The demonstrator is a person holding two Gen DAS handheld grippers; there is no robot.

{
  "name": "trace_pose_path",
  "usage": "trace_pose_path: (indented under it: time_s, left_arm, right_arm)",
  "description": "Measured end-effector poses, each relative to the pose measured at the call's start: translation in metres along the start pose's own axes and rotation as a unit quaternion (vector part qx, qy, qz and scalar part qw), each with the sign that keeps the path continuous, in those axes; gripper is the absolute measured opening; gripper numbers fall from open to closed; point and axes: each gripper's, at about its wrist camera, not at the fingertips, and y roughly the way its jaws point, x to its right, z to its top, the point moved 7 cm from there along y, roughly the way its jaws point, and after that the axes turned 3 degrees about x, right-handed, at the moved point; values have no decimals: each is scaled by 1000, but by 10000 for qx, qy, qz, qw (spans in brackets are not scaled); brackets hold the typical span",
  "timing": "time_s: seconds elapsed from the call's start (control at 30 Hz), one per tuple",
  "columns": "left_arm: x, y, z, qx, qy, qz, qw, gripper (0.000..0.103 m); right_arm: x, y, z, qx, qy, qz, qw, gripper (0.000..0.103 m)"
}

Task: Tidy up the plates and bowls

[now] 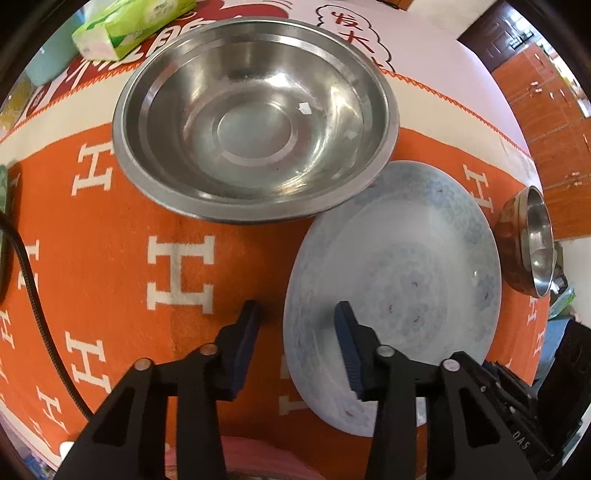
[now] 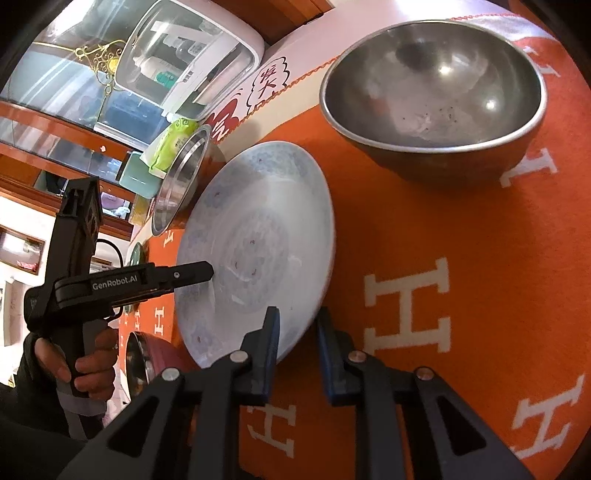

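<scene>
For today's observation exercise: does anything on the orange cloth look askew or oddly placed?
Yes. The large steel basin overlaps the far rim of the pale blue plate, so its edge appears to rest on the plate rather than flat on the cloth. Nothing looks spilled or broken.

Orange H-patterned cloth (image 1: 110, 236) on table, bearing steel basin (image 1: 255, 122), pale plate (image 1: 406, 266), steel bowl (image 2: 432, 99), tissue pack (image 1: 125, 26)
</scene>
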Motion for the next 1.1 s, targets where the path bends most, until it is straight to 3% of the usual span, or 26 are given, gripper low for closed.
trace_pose_path:
  time_s: [0.07,0.5,1.1]
  left_arm:
    - [4,1,2,-6,-11,-214,9998,25]
    - [12,4,3,-20,65,-243,9997,26]
    - [24,-1,-3,54,289,-115,9995,28]
  right_arm:
    - [0,-1,0,10,25,40,10000,19]
    - [8,0,2,7,318,480,9983,18]
    - [9,-2,-4,-158,475,434,9978,17]
